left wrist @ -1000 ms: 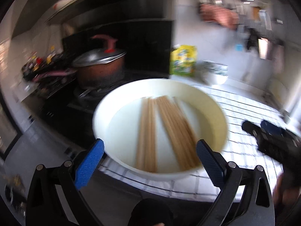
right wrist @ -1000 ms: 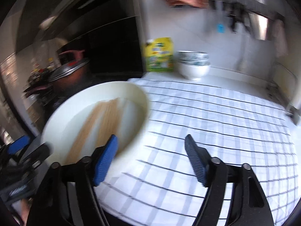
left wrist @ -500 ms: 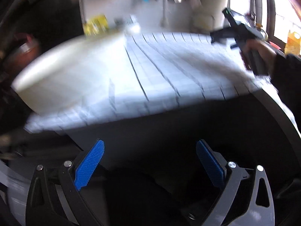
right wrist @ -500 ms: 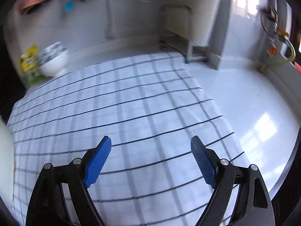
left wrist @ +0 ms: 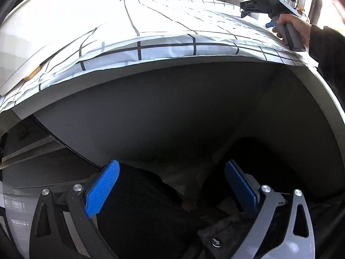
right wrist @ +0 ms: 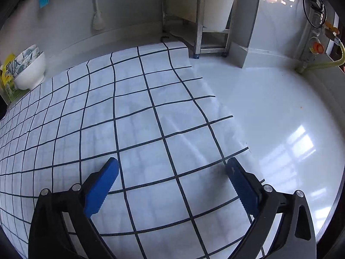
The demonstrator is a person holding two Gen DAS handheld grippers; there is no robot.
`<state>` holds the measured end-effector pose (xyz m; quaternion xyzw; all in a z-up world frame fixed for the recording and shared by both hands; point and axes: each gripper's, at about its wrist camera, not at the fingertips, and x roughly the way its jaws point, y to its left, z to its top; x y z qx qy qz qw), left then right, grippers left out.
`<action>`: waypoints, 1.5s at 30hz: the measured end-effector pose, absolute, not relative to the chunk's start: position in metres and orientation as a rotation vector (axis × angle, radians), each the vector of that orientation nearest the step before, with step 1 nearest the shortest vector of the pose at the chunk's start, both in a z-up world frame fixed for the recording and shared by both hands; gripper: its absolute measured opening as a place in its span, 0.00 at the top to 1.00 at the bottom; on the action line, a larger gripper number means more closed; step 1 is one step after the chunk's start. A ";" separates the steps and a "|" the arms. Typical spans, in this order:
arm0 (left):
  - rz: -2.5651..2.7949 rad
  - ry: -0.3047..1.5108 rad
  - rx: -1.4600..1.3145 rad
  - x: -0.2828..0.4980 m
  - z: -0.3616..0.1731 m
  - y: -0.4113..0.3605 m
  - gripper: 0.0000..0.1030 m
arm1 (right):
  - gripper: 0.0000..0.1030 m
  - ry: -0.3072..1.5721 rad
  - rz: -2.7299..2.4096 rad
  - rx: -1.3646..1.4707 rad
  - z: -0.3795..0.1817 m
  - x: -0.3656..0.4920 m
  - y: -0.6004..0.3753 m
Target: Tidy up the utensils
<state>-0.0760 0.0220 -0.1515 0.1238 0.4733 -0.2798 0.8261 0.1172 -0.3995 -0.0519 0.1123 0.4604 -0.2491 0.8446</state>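
Observation:
No utensils show in either view. The big white basin (left wrist: 54, 21) fills the upper left of the left wrist view, and its inside is hidden. My left gripper (left wrist: 170, 185) is open and empty, hanging below the counter edge and facing the grey cabinet front (left wrist: 172, 112). My right gripper (right wrist: 172, 185) hovers over the checked cloth (right wrist: 129, 118) near its right edge. Its jaws are opening with nothing between them. A hand (left wrist: 291, 26) holds that gripper's handle above the counter at the far right of the left wrist view.
Stacked white bowls (right wrist: 30, 71) and a yellow packet (right wrist: 7, 79) stand at the back left of the counter. A metal rack (right wrist: 194, 21) is at the back, with a yellow hose (right wrist: 319, 64) to its right. Bare glossy white counter (right wrist: 269, 118) lies right of the cloth. Dark clothing (left wrist: 140, 215) is under the left gripper.
The left view has dropped from the basin with chopsticks to below the counter edge. The right view has swung right, off the basin, across the cloth. The right jaws stand wider.

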 end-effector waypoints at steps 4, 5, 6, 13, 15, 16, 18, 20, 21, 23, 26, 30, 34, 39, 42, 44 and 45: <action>-0.601 1.000 0.259 -0.072 -0.146 0.023 0.06 | 0.08 0.972 -0.526 0.239 -0.052 0.119 -0.398; -0.603 0.997 0.259 -0.070 -0.145 0.020 0.06 | 0.08 0.972 -0.526 0.239 -0.052 0.119 -0.398; -0.601 0.991 0.259 -0.069 -0.144 0.021 0.06 | 0.08 0.972 -0.526 0.238 -0.053 0.119 -0.398; -0.605 1.005 0.229 -0.067 -0.147 0.026 0.06 | 0.08 0.972 -0.526 0.238 -0.053 0.119 -0.398; -0.601 1.011 0.211 -0.064 -0.148 0.029 0.06 | 0.08 0.972 -0.526 0.239 -0.053 0.119 -0.398; -0.601 1.017 0.199 -0.063 -0.149 0.031 0.06 | 0.08 0.972 -0.526 0.239 -0.053 0.119 -0.398; -0.600 1.043 0.171 -0.058 -0.154 0.035 0.06 | 0.08 0.972 -0.526 0.239 -0.053 0.119 -0.399; -0.586 1.070 0.160 -0.055 -0.159 0.038 0.06 | 0.08 0.972 -0.526 0.239 -0.053 0.119 -0.399; -0.581 1.082 0.149 -0.054 -0.161 0.040 0.06 | 0.08 0.972 -0.526 0.239 -0.053 0.119 -0.398; -0.577 1.092 0.128 -0.051 -0.162 0.045 0.06 | 0.08 0.972 -0.526 0.239 -0.053 0.119 -0.399; -0.582 1.111 0.093 -0.046 -0.167 0.053 0.06 | 0.08 0.972 -0.526 0.239 -0.053 0.119 -0.399; -0.579 1.141 0.066 -0.041 -0.173 0.060 0.06 | 0.08 0.972 -0.526 0.239 -0.053 0.119 -0.399; -0.561 1.151 0.018 -0.039 -0.176 0.073 0.06 | 0.08 0.972 -0.526 0.239 -0.053 0.119 -0.399; -0.556 1.169 -0.033 -0.033 -0.180 0.084 0.06 | 0.08 0.972 -0.526 0.239 -0.053 0.119 -0.399; -0.556 1.173 -0.043 -0.029 -0.181 0.087 0.06 | 0.08 0.972 -0.526 0.239 -0.053 0.119 -0.399; -0.554 1.171 -0.046 -0.028 -0.181 0.089 0.06 | 0.08 0.971 -0.526 0.239 -0.053 0.119 -0.399; -0.556 1.172 -0.045 -0.027 -0.181 0.090 0.06 | 0.08 0.972 -0.526 0.239 -0.053 0.119 -0.399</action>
